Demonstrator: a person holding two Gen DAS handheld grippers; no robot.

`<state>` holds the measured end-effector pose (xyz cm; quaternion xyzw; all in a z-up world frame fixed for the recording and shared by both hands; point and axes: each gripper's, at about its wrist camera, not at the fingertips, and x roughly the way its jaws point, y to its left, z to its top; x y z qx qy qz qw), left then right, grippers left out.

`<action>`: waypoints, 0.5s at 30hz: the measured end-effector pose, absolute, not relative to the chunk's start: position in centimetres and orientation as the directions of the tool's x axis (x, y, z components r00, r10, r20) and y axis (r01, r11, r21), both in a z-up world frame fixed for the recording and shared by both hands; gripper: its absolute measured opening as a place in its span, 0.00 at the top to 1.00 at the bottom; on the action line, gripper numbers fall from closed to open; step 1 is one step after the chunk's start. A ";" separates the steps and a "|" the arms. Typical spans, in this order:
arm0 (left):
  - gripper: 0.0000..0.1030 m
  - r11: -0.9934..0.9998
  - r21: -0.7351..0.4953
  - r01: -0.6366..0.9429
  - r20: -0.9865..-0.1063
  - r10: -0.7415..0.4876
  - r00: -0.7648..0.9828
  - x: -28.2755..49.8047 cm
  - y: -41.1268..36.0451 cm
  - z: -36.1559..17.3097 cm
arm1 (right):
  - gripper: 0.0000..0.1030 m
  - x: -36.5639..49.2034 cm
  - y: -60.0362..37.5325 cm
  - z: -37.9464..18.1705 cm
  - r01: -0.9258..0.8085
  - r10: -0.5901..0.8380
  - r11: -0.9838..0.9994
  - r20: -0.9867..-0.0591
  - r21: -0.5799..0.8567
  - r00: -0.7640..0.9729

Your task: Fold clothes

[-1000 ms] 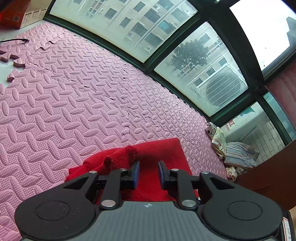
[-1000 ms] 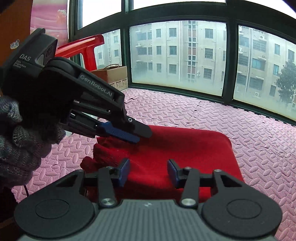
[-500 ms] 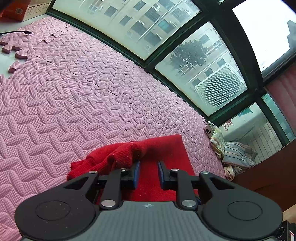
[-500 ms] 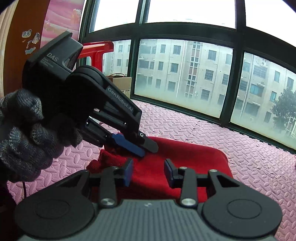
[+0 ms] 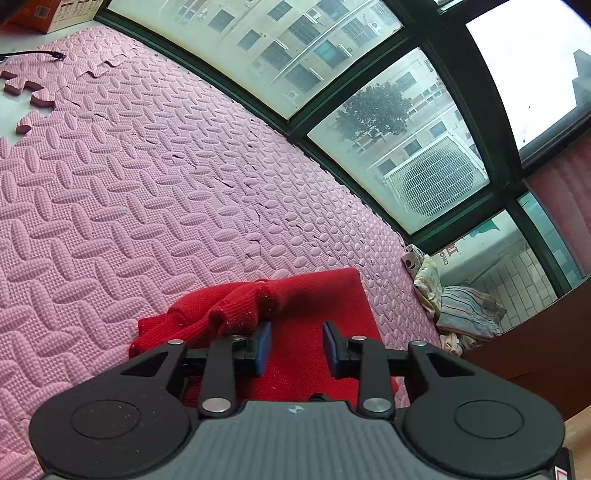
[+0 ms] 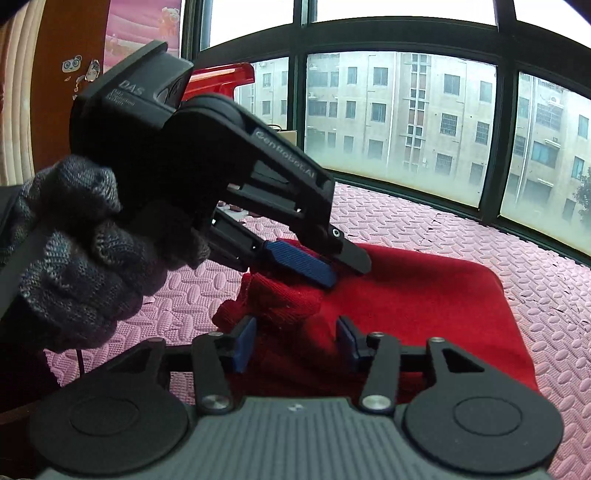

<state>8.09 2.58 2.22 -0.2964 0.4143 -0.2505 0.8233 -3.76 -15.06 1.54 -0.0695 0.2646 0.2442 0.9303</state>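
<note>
1. I take the red sweater (image 5: 317,332) as my landmark: it lies on the pink foam mat (image 5: 147,184), mostly flat, with a bunched knit part heaped on the side away from the flat panel.
2. My left hand-held gripper (image 5: 295,347) hangs just above the sweater, its blue pads (image 5: 263,345) spread apart with only red cloth showing below the gap; nothing is pinched between them.
3. In the right wrist view the left hand-held gripper (image 6: 332,269) points down at the sweater's bunched part, and a grey knit-gloved hand (image 6: 85,254) grips its handle. Whether its tip touches the cloth or hovers just over it I cannot tell from this angle.
4. My right hand-held gripper (image 6: 295,343) sits at the sweater's near edge, fingers apart, with a fold of the bunched knit lying between the two blue pads (image 6: 245,343); the pads look clear of the cloth on both sides, though the view is tight.
5. Beyond the sweater, the mat runs to a dark-framed window (image 6: 399,122) facing apartment blocks.
6. To the right of the sweater in the left wrist view, a small pile of striped and pale clothes (image 5: 458,310) rests at the mat's edge under the window.
7. Far across the mat from the sweater, a cardboard box (image 5: 55,14) stands on bare floor, with a black cable (image 5: 37,53) near it.
</note>
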 end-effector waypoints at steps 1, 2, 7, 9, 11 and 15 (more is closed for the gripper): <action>0.55 0.697 -0.695 0.176 -0.528 -0.661 0.532 8.0 2.5 2.4 | 0.49 -3.6 -15.6 1.9 -0.486 0.417 0.874 -0.532 0.013 0.737; 0.51 0.697 -0.692 0.185 -0.525 -0.663 0.534 7.9 2.3 2.5 | 0.48 -3.5 -16.2 2.3 -0.480 0.417 0.877 -0.537 0.026 0.733; 0.35 0.690 -0.687 0.226 -0.502 -0.676 0.539 7.3 1.8 3.1 | 0.38 -0.7 -19.2 3.1 -0.422 0.379 0.905 -0.547 0.051 0.746; 0.29 0.689 -0.683 0.241 -0.493 -0.679 0.543 7.0 1.8 3.3 | 0.37 0.6 -20.4 3.4 -0.397 0.361 0.916 -0.551 0.059 0.752; 0.22 0.694 -0.671 0.261 -0.488 -0.678 0.549 6.6 1.6 3.6 | 0.37 1.8 -21.6 3.6 -0.372 0.344 0.926 -0.554 0.067 0.758; 0.20 0.714 -0.637 0.291 -0.497 -0.669 0.553 5.8 1.2 4.0 | 0.37 4.2 -23.9 4.1 -0.320 0.309 0.944 -0.562 0.082 0.767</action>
